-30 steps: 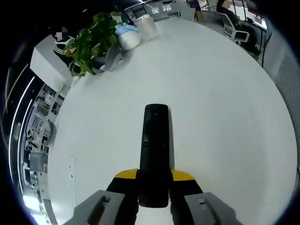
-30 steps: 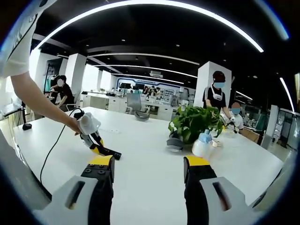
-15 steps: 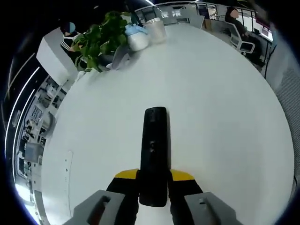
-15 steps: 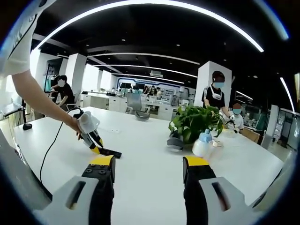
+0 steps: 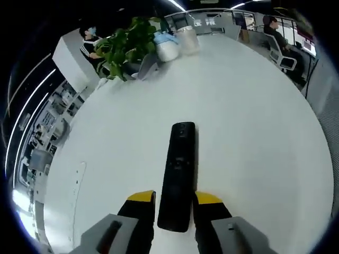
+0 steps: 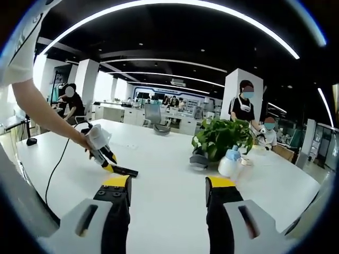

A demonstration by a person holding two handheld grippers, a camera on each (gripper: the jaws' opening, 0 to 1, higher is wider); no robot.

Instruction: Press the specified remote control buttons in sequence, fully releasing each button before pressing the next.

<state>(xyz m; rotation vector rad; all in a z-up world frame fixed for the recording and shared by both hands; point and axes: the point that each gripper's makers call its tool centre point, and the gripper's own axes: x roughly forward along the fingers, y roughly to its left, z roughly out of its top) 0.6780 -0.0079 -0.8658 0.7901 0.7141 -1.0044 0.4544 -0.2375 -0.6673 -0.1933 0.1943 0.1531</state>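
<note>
While flat on glossy white table [image 5: 254, 137], slim black remote [image 5: 178, 177] lies.

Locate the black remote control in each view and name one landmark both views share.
Left gripper view: the remote control runs up the lower centre, its near end between the left tool's yellow-tipped jaws, over the white table.
Right gripper view: it lies flat at left of centre, at the tip of the left tool.
Shared landmark: the potted plant.
</note>
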